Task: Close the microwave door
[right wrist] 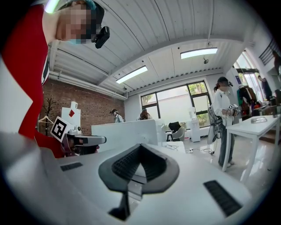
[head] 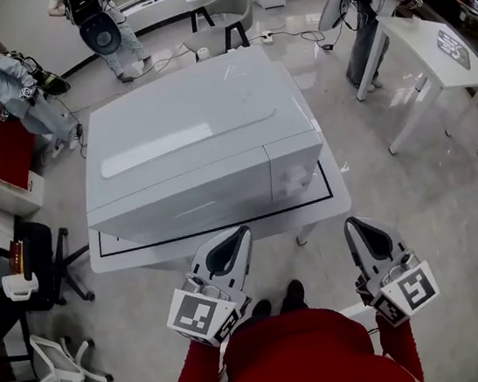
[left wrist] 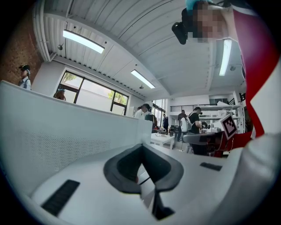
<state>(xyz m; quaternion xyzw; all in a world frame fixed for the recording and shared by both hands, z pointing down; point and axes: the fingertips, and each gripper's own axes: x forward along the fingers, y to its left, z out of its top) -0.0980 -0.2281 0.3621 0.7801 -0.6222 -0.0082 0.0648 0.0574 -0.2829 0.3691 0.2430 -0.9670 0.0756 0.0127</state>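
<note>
1. Your left gripper (head: pixel 238 237) hangs just off the counter's (head: pixel 340 205) near edge, with its fingers pressed together on nothing. Its tip faces the door (head: pixel 184 207), and in the left gripper view a dotted white face fills the left side close by. If you push off-centre with that narrow tip, it may skid along the smooth panel instead of driving the door home.
2. The microwave (head: pixel 186 131) sits mid-counter inside a black outline (head: pixel 226 224), with its front toward the near edge. From above the door looks flush with the body, but no view shows whether it is latched. A door that only rests shut could spring back once you draw the gripper away.
3. Nothing braces the microwave. A hard shove could slide the whole box toward the far edge and out of the outline.
4. Your right gripper (head: pixel 354 227) hovers off the near right corner, fingers likewise closed and empty, clear of the control panel (head: pixel 297 167). If it drifts in while you watch the left side, it may knock that panel.
</note>
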